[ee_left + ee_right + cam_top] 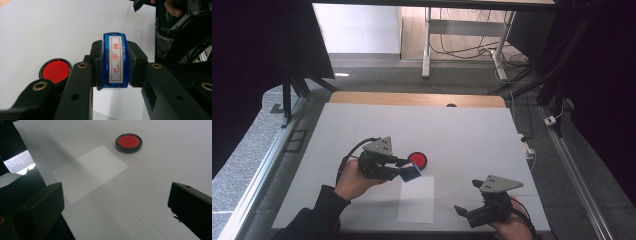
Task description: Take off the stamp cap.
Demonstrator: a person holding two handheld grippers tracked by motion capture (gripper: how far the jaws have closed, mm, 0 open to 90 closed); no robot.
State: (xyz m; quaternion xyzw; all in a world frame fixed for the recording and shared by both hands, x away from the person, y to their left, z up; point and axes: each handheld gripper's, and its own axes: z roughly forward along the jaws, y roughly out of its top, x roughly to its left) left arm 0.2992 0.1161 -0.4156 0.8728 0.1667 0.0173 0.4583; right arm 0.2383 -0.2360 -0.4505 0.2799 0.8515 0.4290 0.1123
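A white table (362,125) stood over grey floor, with desk legs and cables beyond. On it lay a paper sheet (417,199) and a round red ink pad (417,159). The left gripper (404,170) pinched a blue stamp (115,60) above them; the right gripper (464,214) was spread, empty. A tilted stamp would likely smear.

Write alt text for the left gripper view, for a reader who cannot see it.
The left gripper is shut on a blue stamp, held upright between its black jaws, with red characters on its white label. To the left, a round red ink pad sits on the white table.
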